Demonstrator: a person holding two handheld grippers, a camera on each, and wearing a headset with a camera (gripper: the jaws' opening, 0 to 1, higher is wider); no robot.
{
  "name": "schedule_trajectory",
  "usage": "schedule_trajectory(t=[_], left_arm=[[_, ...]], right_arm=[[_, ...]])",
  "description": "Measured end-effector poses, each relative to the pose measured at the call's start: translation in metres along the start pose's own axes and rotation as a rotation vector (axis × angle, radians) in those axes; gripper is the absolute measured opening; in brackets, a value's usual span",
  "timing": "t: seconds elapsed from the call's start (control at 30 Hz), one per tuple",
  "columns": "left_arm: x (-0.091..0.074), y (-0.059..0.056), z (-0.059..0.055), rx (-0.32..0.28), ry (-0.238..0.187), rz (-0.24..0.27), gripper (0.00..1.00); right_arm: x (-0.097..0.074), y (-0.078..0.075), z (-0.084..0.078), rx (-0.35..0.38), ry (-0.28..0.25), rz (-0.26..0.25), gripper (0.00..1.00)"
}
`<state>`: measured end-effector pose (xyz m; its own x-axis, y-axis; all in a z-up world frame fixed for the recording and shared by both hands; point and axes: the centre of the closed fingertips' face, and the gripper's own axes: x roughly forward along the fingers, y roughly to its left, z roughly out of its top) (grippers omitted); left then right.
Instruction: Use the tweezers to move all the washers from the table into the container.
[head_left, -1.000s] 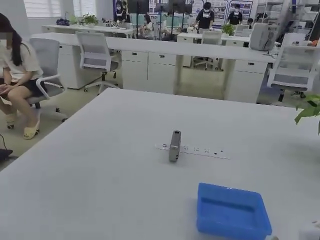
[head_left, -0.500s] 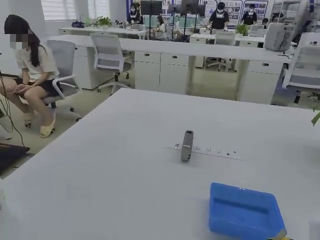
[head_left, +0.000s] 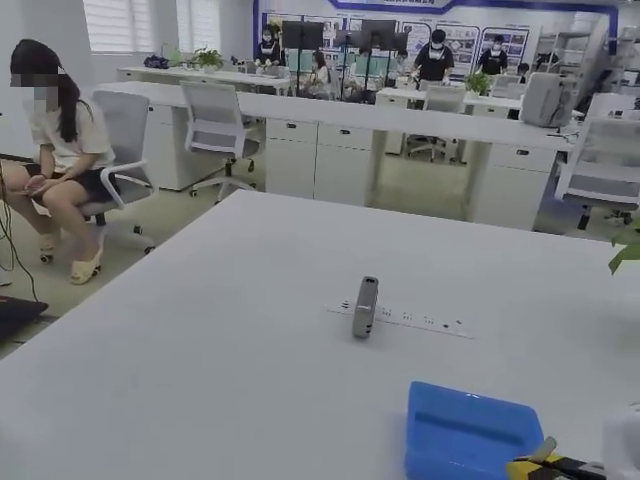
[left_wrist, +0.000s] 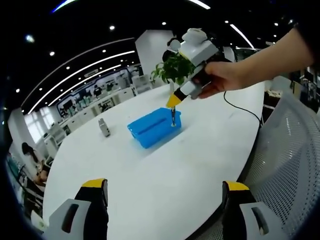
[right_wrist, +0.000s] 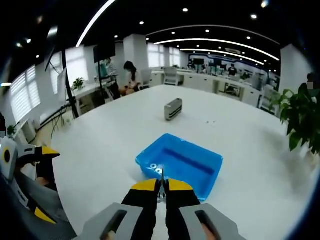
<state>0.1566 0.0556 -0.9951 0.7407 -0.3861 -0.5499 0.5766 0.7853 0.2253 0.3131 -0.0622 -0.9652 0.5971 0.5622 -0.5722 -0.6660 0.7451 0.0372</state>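
Note:
The blue container (head_left: 465, 432) sits near the table's front right. In the right gripper view my right gripper (right_wrist: 161, 189) is shut on thin tweezers (right_wrist: 161, 179), whose tips hang over the near edge of the container (right_wrist: 195, 165). A few small washers (right_wrist: 156, 169) lie inside by that edge. The left gripper view shows the right gripper (left_wrist: 176, 100) held by a hand above the container (left_wrist: 150, 129), tweezers pointing down into it. Tiny washers (head_left: 415, 320) lie in a row on the table beyond it. My left gripper (left_wrist: 165, 192) is open and empty, low over the table's near edge.
A small grey block (head_left: 365, 305) stands upright on the table at the left end of the washer row. A potted plant (right_wrist: 300, 117) is at the table's right side. Office chairs, desks and several people are beyond the table's far edge.
The head camera has shifted a little. The right gripper's yellow tip now shows more at the bottom right of the head view, beside the container.

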Motion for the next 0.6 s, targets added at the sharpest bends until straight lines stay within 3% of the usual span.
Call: schedule_trajectory(t=[0.4,0.6], left_arm=[[-0.001,0.001,-0.002,0.018,0.007,0.006,0.97],[-0.003,0.006,0.002,0.007,-0.011,0.026,0.96]], right_arm=[[-0.010,-0.009,0.026,-0.035,-0.030,-0.021,0.01],[-0.008,-0.015,0.038,-0.053,-0.045,-0.028,0.01]])
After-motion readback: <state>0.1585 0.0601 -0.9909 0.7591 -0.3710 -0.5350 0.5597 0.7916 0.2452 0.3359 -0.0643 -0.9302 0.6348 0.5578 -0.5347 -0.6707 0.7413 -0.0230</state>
